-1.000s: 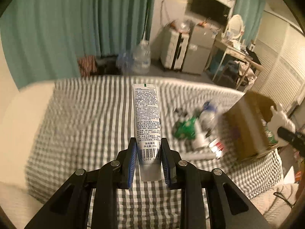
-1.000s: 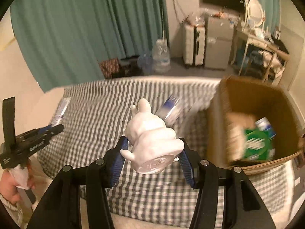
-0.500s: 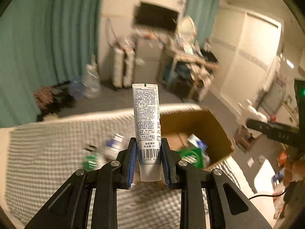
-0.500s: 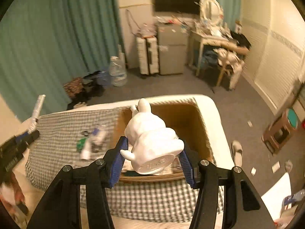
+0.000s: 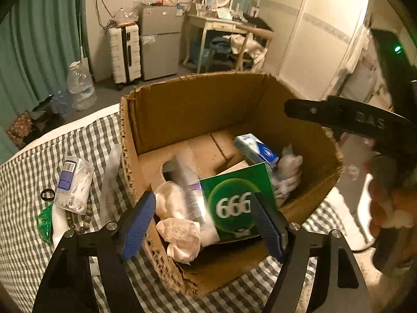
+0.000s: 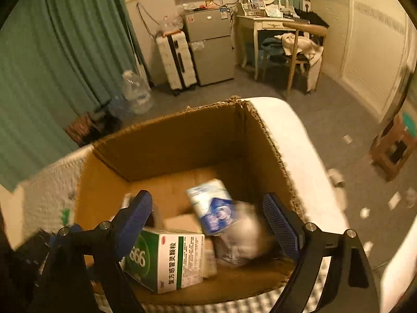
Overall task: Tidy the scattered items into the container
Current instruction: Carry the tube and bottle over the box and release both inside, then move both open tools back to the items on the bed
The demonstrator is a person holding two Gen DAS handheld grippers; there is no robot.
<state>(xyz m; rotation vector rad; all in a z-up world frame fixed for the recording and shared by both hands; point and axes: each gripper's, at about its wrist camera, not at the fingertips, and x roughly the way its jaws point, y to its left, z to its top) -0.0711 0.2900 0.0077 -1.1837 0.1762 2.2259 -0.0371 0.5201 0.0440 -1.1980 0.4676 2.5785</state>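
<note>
Grey-and-white checked bedding (image 5: 23,172) carries an open brown cardboard box (image 5: 198,109) whose torn far rim (image 6: 208,105) reaches the mattress edge, with bare floor beyond. Both tools hang over the box mouth: the left gripper (image 5: 203,224) and right gripper (image 6: 208,224) have just been opening and stand released, nothing pressed between their blue pads. Inside lie a green-and-white medicine carton (image 6: 166,260), a blue-and-white packet (image 6: 213,211) and a blurred white tube (image 5: 192,190); a pale smear (image 6: 247,234) beside the packet is unreadable. Outside, against the box's left wall, wait a clear plastic comb (image 5: 110,180), a clear cotton-swab tub (image 5: 74,182) and brown beads (image 5: 83,221).
</note>
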